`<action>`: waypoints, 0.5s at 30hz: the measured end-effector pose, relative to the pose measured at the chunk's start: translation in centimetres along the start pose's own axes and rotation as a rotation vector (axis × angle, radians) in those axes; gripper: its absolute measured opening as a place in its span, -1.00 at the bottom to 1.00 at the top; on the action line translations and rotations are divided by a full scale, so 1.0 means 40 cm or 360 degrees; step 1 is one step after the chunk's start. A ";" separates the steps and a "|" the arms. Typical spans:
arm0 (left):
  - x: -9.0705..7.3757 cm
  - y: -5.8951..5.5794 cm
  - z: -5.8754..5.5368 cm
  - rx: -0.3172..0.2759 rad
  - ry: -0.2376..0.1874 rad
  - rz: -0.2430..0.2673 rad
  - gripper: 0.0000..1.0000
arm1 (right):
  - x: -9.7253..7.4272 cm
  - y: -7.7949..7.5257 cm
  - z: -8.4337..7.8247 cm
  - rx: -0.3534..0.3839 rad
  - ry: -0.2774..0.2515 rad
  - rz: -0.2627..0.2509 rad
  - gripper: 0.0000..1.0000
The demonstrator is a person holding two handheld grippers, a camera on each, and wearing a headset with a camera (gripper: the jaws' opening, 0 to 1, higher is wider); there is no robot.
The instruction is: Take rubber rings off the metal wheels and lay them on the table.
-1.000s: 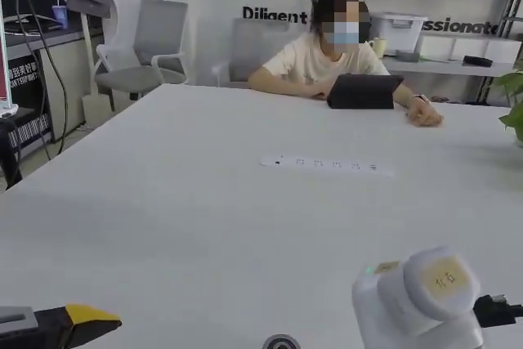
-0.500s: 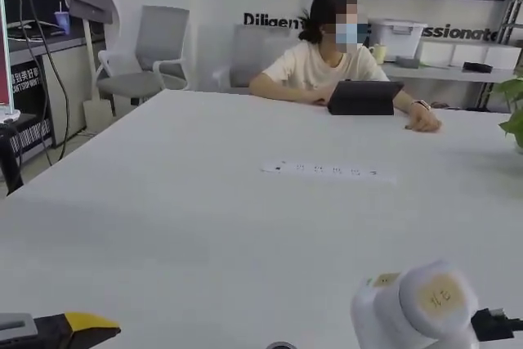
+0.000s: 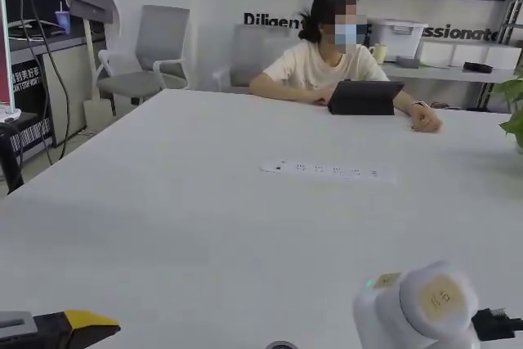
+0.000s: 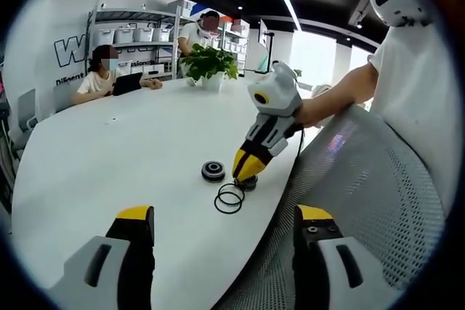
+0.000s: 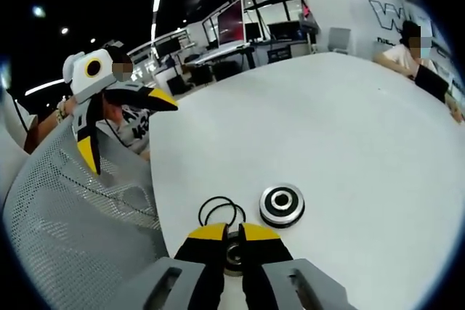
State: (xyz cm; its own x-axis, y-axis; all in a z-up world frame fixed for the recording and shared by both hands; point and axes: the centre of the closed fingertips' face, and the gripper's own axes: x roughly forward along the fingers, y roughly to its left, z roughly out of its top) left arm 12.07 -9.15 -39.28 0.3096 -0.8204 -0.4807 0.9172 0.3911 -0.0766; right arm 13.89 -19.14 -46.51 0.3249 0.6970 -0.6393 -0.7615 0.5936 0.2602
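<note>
Gripper views: R gripper (image 5: 234, 234) clamps wheel (image 5: 234, 253); rings (image 5: 221, 211) beside

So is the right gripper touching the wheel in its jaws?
Touching. The right gripper view shows the right gripper pinching the wheel with its yellow tips from both sides.

The table (image 3: 204, 226) is lying open from its near edge out to the power strip (image 3: 327, 169), leaving wide passage. At that edge the right gripper (image 5: 234, 231), pinching a wheel (image 5: 234, 253), is crowding the rubber rings (image 5: 221, 210) and a second wheel (image 5: 282, 205) just beside it, and a mesh chair back (image 5: 80, 208) is hemming in the side.
</note>
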 end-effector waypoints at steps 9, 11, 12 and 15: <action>-0.001 0.002 0.001 -0.0001 -0.0002 0.0004 0.52 | -0.014 -0.018 0.019 0.0035 -0.0052 -0.0027 -0.95; -0.001 0.003 0.001 0.0000 -0.0003 0.0006 0.52 | -0.018 -0.024 0.024 0.0047 -0.0067 -0.0034 -0.96; -0.001 0.003 0.001 -0.0001 -0.0004 0.0007 0.51 | -0.019 -0.025 0.024 0.0049 -0.0070 -0.0036 -0.96; -0.001 0.004 0.001 -0.0001 -0.0004 0.0009 0.51 | -0.021 -0.033 0.023 0.0062 -0.0074 -0.0049 -0.96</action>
State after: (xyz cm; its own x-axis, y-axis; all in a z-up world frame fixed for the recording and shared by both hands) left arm 12.19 -9.07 -39.22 0.3154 -0.8192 -0.4791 0.9152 0.3960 -0.0745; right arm 15.12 -20.13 -45.65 0.3742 0.6953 -0.6136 -0.7286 0.6298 0.2693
